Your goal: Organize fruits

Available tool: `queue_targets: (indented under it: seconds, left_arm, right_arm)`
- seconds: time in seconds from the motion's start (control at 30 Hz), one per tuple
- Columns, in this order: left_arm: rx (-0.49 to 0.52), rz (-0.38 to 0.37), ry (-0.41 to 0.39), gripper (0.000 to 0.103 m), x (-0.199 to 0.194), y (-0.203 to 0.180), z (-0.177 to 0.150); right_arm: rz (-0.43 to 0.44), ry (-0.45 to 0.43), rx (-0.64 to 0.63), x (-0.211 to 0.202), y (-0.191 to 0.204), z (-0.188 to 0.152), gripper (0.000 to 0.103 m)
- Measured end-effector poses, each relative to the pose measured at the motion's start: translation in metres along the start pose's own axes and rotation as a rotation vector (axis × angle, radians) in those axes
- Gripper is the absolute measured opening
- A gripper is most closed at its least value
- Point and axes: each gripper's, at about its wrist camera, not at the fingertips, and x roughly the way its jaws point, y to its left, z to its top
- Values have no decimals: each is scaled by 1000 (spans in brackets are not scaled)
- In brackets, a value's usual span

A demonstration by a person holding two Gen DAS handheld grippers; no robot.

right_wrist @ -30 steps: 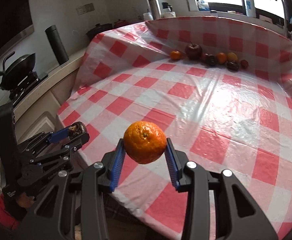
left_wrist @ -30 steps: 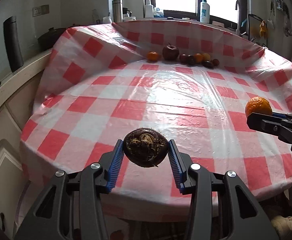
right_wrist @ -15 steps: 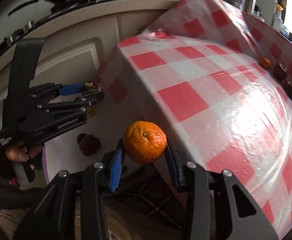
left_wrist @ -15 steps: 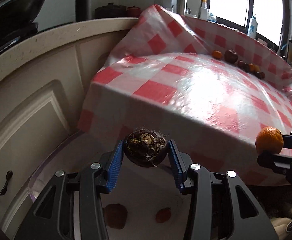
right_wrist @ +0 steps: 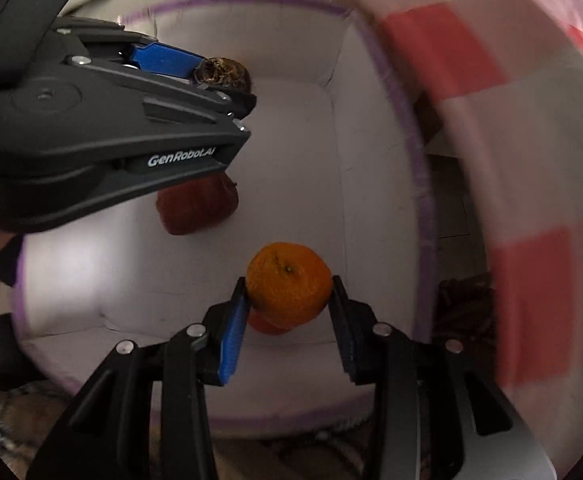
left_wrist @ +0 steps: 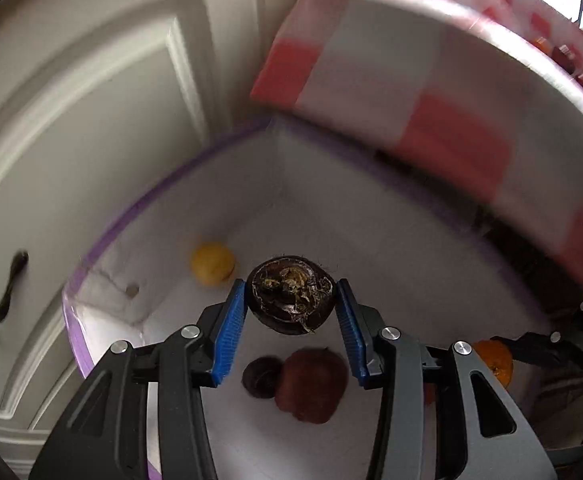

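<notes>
The left gripper [left_wrist: 291, 312] is squeezed tight on a dark brown fruit [left_wrist: 291, 294], and the right gripper [right_wrist: 289, 300] is squeezed tight on an orange [right_wrist: 288, 282]. Both hang over a white box [left_wrist: 331, 208] with a purple rim that sits low beside the table with the red checked cloth [left_wrist: 451, 120]. In the box lie a red apple [left_wrist: 311, 384], a small dark fruit [left_wrist: 261, 376] touching it, and a yellow fruit [left_wrist: 212, 262] apart from them. The brown fruit is right above the apple, so if it drops from up here it could hit the apple and bruise it. The two grippers are close, so they might bump, and a fruit could slip and roll out.
</notes>
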Motion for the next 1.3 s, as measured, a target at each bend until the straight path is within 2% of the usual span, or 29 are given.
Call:
queue_targets:
  seconds: [0.23, 0.4, 0.47, 0.5, 0.57, 0.6, 0.63, 0.7, 0.83, 0.97, 1.07, 1.13, 1.23, 1.3]
  left_arm:
    - [-1, 51, 154, 43, 43, 2, -21]
    - [-14, 45, 170, 43, 45, 2, -22]
    - [-29, 44, 171, 46, 44, 3, -21]
    - [-33, 45, 167, 48, 43, 4, -20]
    - [-38, 51, 160, 60, 45, 8, -16]
    - [-43, 56, 154, 69, 43, 8, -16]
    - [-48, 62, 146, 78, 41, 9, -16]
    - [-60, 65, 128, 87, 35, 14, -11]
    - [-71, 89, 127, 88, 31, 18, -6]
    - [-86, 138, 130, 88, 19, 16, 2]
    - [-116, 151, 43, 88, -7, 22, 8]
    - [-155, 190, -45, 88, -32, 26, 15]
    - [-246, 247, -247, 88, -81, 33, 21]
    - [-287, 237, -374, 88, -114, 29, 26]
  right_arm:
    - [30, 30, 6, 26, 5, -5, 40]
    - [34, 10, 35, 22, 2, -4, 42]
    - [35, -12, 32, 14, -2, -8, 49]
    - [38, -20, 26, 11, 0, -9, 53]
    - [28, -42, 6, 5, 3, -13, 60]
    - [9, -60, 0, 2, 2, -14, 72]
    - [-2, -79, 0, -3, 1, -14, 79]
    - [28, -119, 8, -15, -1, -17, 79]
    - [45, -191, 6, -36, -4, -25, 79]
    - [57, -305, -1, -73, -8, -36, 79]
    - [74, -413, -3, -111, -12, -49, 79]
    - [74, -509, 1, -141, -15, -55, 81]
    - [37, -618, 58, -182, -37, -71, 82]
    - [-7, -712, 134, -205, -57, -82, 85]
